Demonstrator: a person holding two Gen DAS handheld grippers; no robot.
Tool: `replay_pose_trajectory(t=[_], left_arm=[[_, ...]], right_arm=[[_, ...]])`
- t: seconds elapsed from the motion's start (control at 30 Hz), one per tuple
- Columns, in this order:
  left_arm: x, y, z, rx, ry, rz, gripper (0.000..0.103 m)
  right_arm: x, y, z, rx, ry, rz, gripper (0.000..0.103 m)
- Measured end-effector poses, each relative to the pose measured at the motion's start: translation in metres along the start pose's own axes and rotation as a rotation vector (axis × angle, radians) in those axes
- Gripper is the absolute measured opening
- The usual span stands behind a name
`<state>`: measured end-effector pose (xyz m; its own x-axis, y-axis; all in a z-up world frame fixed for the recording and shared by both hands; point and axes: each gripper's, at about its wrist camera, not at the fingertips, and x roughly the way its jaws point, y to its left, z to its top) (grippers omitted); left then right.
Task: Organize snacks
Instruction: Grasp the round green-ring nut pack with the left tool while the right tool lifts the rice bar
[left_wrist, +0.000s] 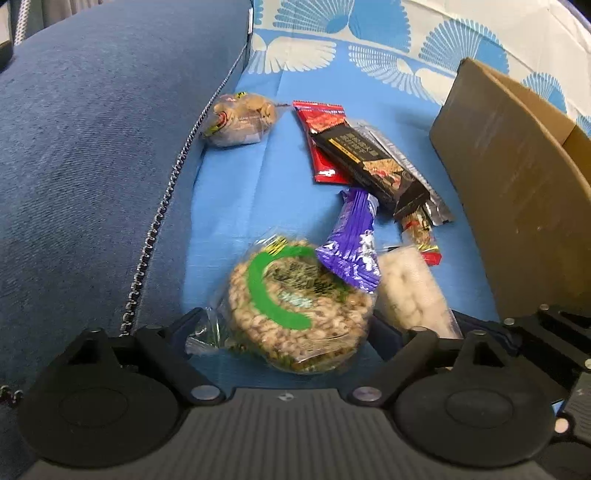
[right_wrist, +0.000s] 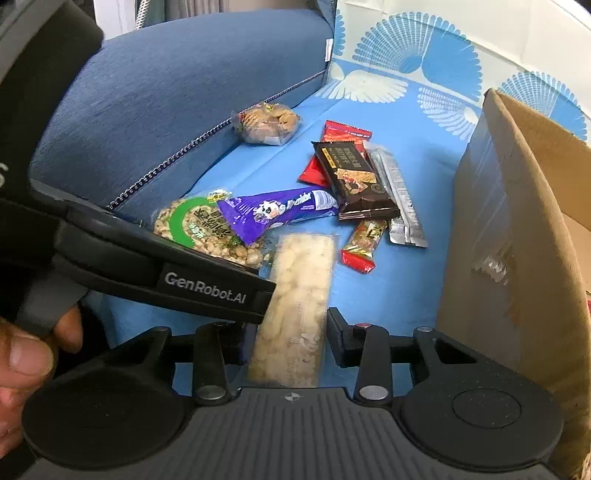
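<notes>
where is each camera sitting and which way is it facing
Left wrist: on the left gripper, angled down at the round green-labelled nut cake lying between its open fingers; only that gripper shows.
Right wrist: on the right gripper, angled down at the pale snack pack between its fingers; the left gripper and a hand show.
Shared: purple wrapper, cardboard box.
</notes>
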<state>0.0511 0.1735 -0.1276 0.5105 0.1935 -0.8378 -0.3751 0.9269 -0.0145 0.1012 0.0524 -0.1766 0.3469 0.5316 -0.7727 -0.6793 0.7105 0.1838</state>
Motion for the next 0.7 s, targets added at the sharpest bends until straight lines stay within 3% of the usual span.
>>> replay_pose_trajectory(t=[0.33,0.7], left_arm=[[-0.019,0.008,-0.004,-0.033,-0.068,-0.050,0.083],[-0.052,0.019,-0.010,-0.123,-0.294,-0.157,0.083]], right_arm=[[-0.018,0.007,0.001,0.010,-0.066,-0.038,0.037],[-0.049,0.004,0.005,0.030,-0.198,-0.073,0.037]])
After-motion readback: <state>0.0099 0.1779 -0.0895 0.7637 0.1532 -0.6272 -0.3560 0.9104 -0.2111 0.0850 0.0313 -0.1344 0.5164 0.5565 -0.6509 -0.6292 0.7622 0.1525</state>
